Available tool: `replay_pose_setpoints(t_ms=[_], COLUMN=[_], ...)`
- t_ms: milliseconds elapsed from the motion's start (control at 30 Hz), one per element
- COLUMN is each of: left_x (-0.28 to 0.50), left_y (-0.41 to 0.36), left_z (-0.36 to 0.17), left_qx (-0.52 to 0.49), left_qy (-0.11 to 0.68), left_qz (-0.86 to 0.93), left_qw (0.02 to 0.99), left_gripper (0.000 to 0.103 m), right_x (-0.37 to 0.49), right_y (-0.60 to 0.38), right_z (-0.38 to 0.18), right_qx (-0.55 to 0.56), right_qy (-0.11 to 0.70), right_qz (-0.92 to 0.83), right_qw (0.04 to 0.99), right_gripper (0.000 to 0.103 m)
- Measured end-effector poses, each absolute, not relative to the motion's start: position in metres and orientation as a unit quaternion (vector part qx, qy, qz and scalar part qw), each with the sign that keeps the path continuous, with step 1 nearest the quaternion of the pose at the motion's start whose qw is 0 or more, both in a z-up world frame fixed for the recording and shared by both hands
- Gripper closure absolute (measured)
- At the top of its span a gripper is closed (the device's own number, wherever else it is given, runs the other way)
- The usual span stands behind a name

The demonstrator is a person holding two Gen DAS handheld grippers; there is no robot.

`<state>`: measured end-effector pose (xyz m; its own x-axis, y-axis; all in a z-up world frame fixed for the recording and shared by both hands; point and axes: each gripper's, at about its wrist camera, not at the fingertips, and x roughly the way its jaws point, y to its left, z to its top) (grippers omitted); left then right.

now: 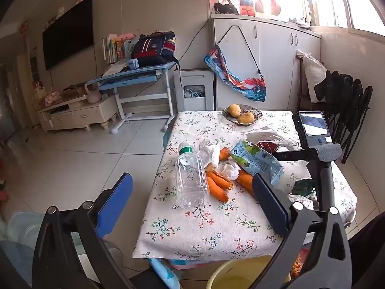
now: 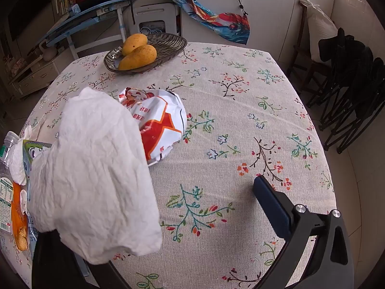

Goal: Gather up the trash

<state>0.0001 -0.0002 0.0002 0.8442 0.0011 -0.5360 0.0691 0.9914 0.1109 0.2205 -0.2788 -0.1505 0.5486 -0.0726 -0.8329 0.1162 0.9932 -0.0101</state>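
**Trash spread on a flowered tablecloth**

A table (image 1: 216,226) stands in a tiled living room. It carries one plastic bottle (image 1: 191,180), one dish (image 2: 168,45) with two mangoes, several carrots (image 1: 216,187), and wrappers. Left gripper (image 1: 192,197) and right gripper (image 2: 154,207) are released; a white tissue (image 2: 96,180) drapes the right gripper's left finger

My left camera looks from off the counter's (image 1: 216,228) near corner, tilted gently down, taking in the whole top and the room behind. My right camera hangs close over the counter, pitched steeply down. Both share the mango dish (image 1: 241,115) (image 2: 168,45), the bottle (image 1: 190,180) (image 2: 6,168) and the hanging cloth (image 1: 235,79) (image 2: 211,19).
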Motion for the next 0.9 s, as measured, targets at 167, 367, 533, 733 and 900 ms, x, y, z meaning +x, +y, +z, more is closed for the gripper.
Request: replay_pose_setpoints(t_ms=[167, 367, 533, 733, 900], left_x=[0.002, 0.008, 0.013, 0.015, 0.014], left_y=[0.004, -0.004, -0.009, -0.010, -0.008], left_z=[0.001, -0.006, -0.008, -0.011, -0.013], left_qx=[0.034, 0.038, 0.037, 0.038, 0.034], left_qy=[0.285, 0.288, 0.291, 0.298, 0.302], left_qz=[-0.028, -0.030, -0.030, -0.029, -0.029], left_qw=[0.957, 0.957, 0.955, 0.954, 0.952], left_gripper=[0.007, 0.007, 0.007, 0.007, 0.007], right_x=[0.220, 0.220, 0.220, 0.220, 0.220], right_y=[-0.279, -0.279, -0.279, -0.279, -0.279], right_z=[-0.151, -0.151, -0.150, -0.151, -0.151], right_qx=[0.023, 0.023, 0.023, 0.023, 0.023], right_qy=[0.472, 0.472, 0.472, 0.472, 0.472], right_qz=[-0.054, -0.054, -0.054, -0.054, -0.054], right_qw=[0.880, 0.880, 0.880, 0.880, 0.880], right_gripper=[0.006, 0.006, 0.006, 0.006, 0.006])
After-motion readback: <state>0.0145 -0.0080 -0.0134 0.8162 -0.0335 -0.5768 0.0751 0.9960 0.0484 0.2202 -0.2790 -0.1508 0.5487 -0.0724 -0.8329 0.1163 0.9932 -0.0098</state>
